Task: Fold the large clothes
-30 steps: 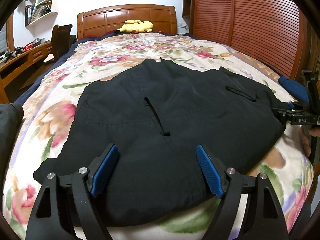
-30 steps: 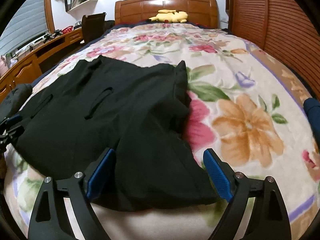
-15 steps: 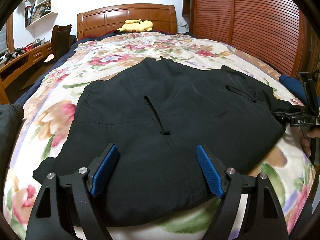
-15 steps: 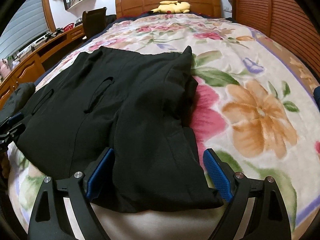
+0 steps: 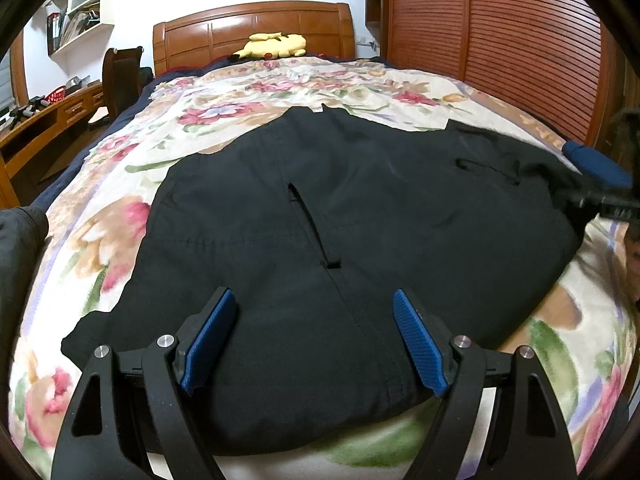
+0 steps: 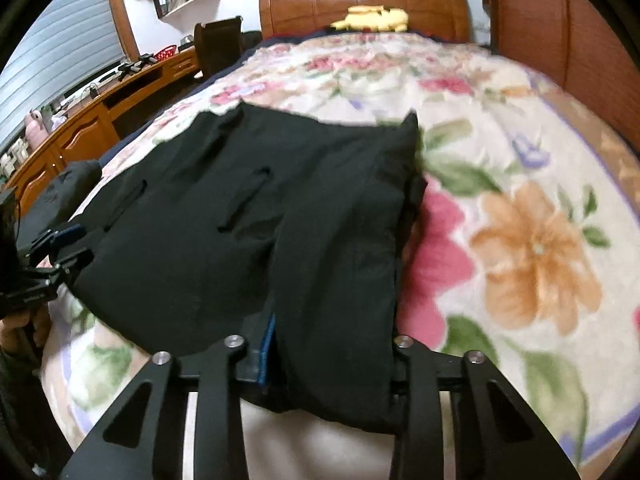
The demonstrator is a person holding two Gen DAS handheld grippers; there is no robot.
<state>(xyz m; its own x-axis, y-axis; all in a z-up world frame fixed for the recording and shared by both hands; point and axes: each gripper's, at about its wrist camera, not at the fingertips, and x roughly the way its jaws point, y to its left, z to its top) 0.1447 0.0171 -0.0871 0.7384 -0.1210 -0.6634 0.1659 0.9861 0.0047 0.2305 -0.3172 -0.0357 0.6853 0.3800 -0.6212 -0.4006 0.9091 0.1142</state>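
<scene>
Black garment (image 6: 224, 248) spread across bed (image 6: 520, 208), lower-centre hem fold clenched by just-closed right hand-held gripper (image 6: 320, 364); left hand-held gripper (image 5: 312, 344) released above near edge.

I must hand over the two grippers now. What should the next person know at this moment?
Right gripper: jaws have just been closing and now pinch the near right edge of the black garment.
Left gripper: open, hovering over the garment's near left part, holding nothing.
The garment lies spread on the floral blanket of the bed, one pocket slit facing up; its right side looks already doubled over.
Done: the right-hand grip. A fold on that side seems made, but I cannot be sure.
Left: close the left gripper on its edge, then probably fold the garment toward the headboard.
</scene>
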